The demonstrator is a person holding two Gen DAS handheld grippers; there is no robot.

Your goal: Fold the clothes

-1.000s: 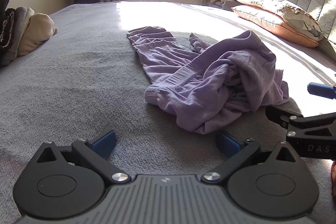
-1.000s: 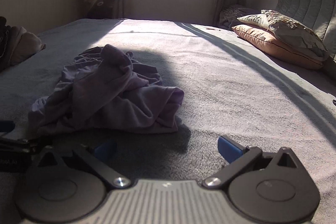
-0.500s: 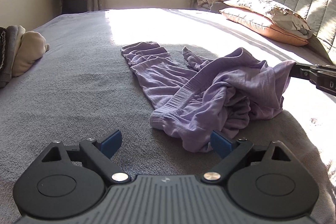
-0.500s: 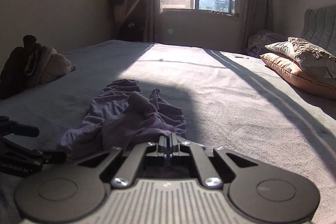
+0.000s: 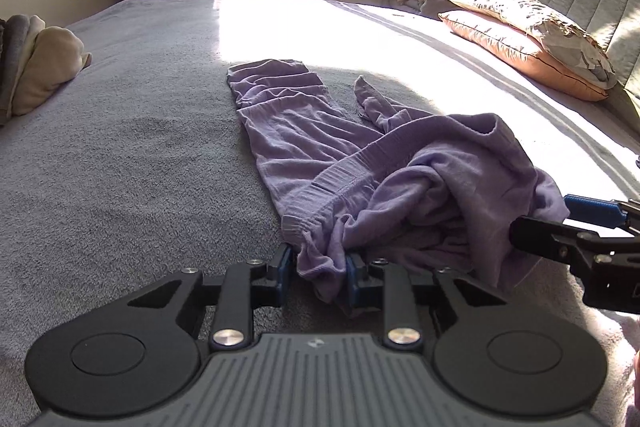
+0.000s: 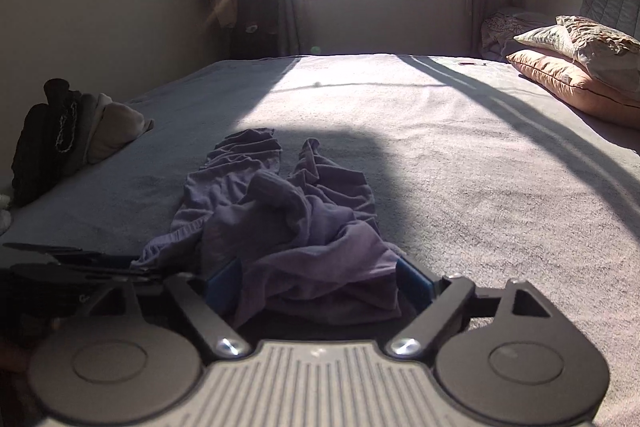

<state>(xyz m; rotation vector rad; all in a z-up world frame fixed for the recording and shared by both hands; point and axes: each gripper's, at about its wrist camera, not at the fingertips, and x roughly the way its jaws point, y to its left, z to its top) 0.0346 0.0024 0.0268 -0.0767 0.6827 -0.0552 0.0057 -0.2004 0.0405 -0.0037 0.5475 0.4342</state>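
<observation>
Lilac trousers (image 5: 360,167) bunched on the bed (image 5: 120,155)
Left gripper (image 5: 315,269) jaws clamp the waistband at 6 o'clock — right gripper (image 6: 320,281) jaws apart, straddling cloth.

- The lavender pants (image 5: 360,163) are soft, thin knit, with a ribbed elastic waistband (image 5: 340,183).
- They're lying on the grey bed cover, pretty rumpled, not folded.
- 1 leg (image 5: 276,95) runs out fairly flat toward the window, cuff end wrinkled.
- The other leg (image 5: 376,103) is twisted and narrow, lying just beside the first.
- The waist end is all bunched into a lumpy heap (image 6: 304,227) nearest the cameras, with 1 fold standing up as a ridge.
- A corner of the waistband hangs crumpled at the near edge.
</observation>
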